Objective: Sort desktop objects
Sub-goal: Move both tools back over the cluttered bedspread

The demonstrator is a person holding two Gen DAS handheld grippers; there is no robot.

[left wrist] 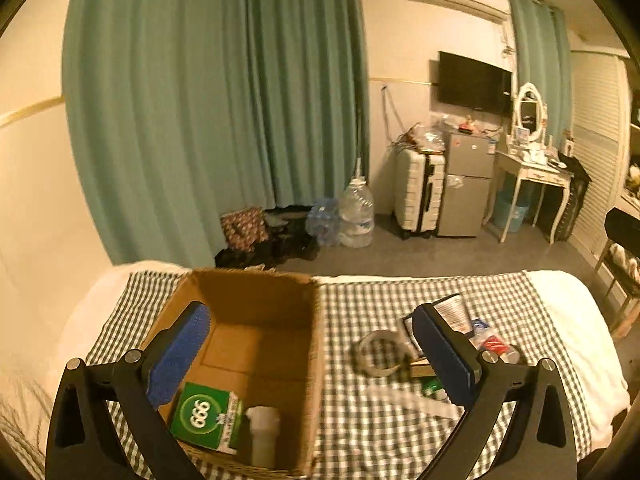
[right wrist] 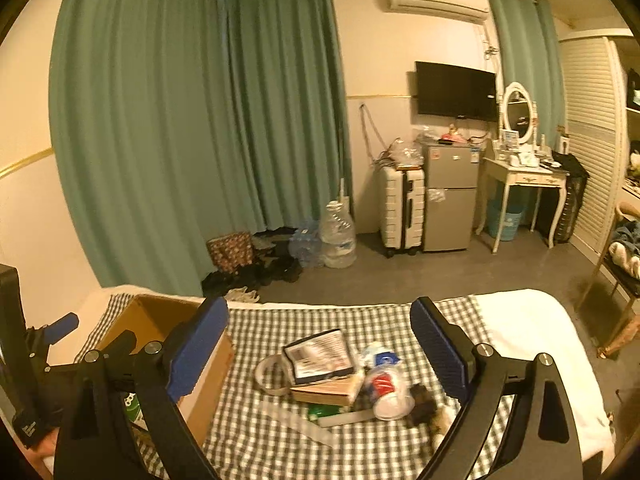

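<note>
While the left gripper hung wide open and empty over the cardboard box, the unsorted pile lay ahead between the right gripper's 2 parted, empty fingers — the nearer hand.

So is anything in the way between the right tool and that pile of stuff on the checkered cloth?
Nothing visible is. The right tool is open and empty above the pile, with only air between them. The cardboard box sits off to the left, clear of that path.
</note>
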